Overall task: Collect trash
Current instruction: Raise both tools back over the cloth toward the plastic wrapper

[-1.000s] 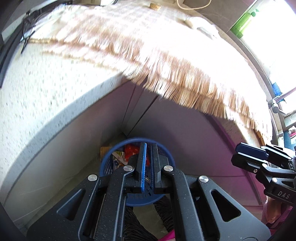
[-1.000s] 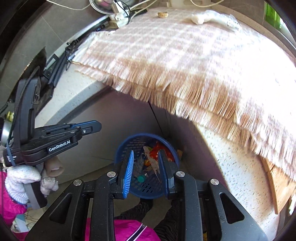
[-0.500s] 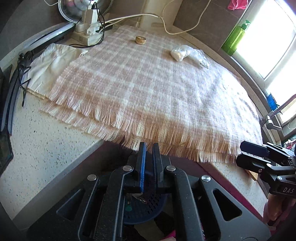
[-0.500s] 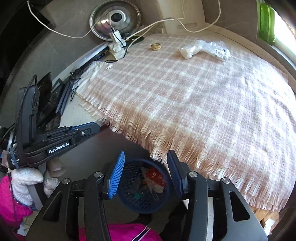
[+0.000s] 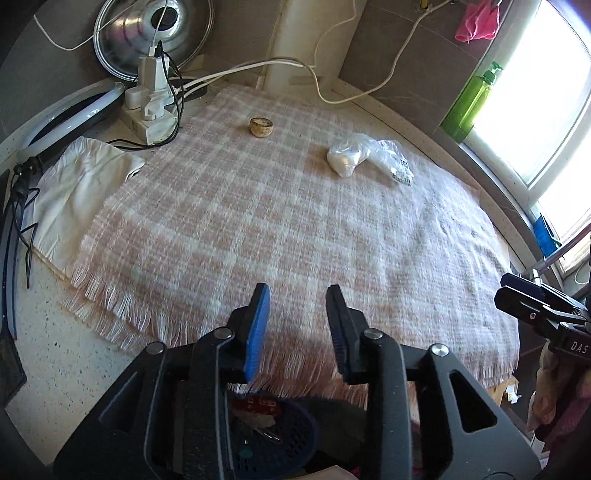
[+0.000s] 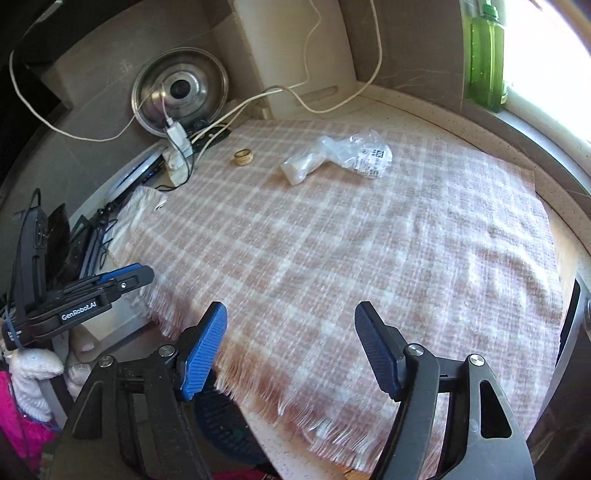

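A crumpled clear plastic bag [image 5: 369, 157] with a white lump inside and a printed label at one end lies on the far part of a pink-and-cream checked woven cloth [image 5: 280, 229]. Left of it, well apart, sits a small round tan ring [image 5: 261, 127], perhaps a roll of tape, though it is too small to tell. The cloth is soft and fuzzy, with a fringed near edge that overhangs the speckled pale stone bench [image 5: 62, 354].

Below that edge stands a round blue perforated plastic basket [image 5: 284, 439], holding red and pale scraps of rubbish.

The left gripper [image 5: 297, 325] hovers over the fringe; its jaws have just been opening, stand partly apart and hold nothing. The right gripper [image 6: 291, 347] also hangs above the near cloth edge; its jaws have just been opening too, stand wide, and are empty. Both carry ribbed blue pads on black frames.

At the back left, a shiny domed metal lid [image 5: 151, 33] leans against the grey wall behind a white power strip [image 5: 151, 103] with plugs and trailing white cables. A folded white cloth [image 5: 79, 184] lies under the checked cloth's left side. A translucent green plastic bottle [image 5: 471, 103] stands by the bright window.
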A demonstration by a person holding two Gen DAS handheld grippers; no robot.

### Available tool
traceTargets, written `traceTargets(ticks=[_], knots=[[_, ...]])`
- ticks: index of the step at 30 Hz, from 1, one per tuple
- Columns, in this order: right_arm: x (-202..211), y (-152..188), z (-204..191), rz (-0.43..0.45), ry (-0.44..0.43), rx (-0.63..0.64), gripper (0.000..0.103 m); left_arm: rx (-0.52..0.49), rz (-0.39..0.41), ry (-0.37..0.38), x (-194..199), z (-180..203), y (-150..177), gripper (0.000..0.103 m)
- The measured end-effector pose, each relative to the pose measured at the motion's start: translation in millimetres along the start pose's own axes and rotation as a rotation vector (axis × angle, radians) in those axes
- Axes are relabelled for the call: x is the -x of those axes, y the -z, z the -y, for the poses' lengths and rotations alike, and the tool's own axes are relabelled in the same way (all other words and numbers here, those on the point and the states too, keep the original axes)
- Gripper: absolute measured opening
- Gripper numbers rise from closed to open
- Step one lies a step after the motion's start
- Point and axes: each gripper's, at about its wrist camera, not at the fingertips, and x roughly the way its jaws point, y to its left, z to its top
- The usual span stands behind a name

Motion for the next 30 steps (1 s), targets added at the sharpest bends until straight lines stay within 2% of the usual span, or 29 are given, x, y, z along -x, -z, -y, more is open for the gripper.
traceTargets(ticks=[1, 3, 10, 20, 30], knots=[[-1.7, -4.9, 6.1, 0.001, 0.007, -0.007, 0.072, 0.009, 0.006, -0.002, -2.9, 0.1, -5.6, 0.046], [-5.8, -14.8, 17.1, 0.000, 0.028, -0.017, 0.072, 0.018, 0.013, -0.006, -9.0, 1.1, -16.8, 0.050], [-20.7, -50.5, 44.6, 0.007, 0.073, -0.003, 0.074, 0.036, 0.020, -0.025, -38.6, 3.7, -60.7, 0.050], [-55.0, -104.3, 70.0, 0.001, 0.087, 0.029, 0.074, 0.086, 0.032, -0.044, -83.8, 0.5, -125.0, 0.050], [-97.7, -151.1, 85.7, -0.013, 0.063, 0.094, 0.074, 0.157, 0.017, -0.092, -129.0, -31.4, -172.3, 0.050]])
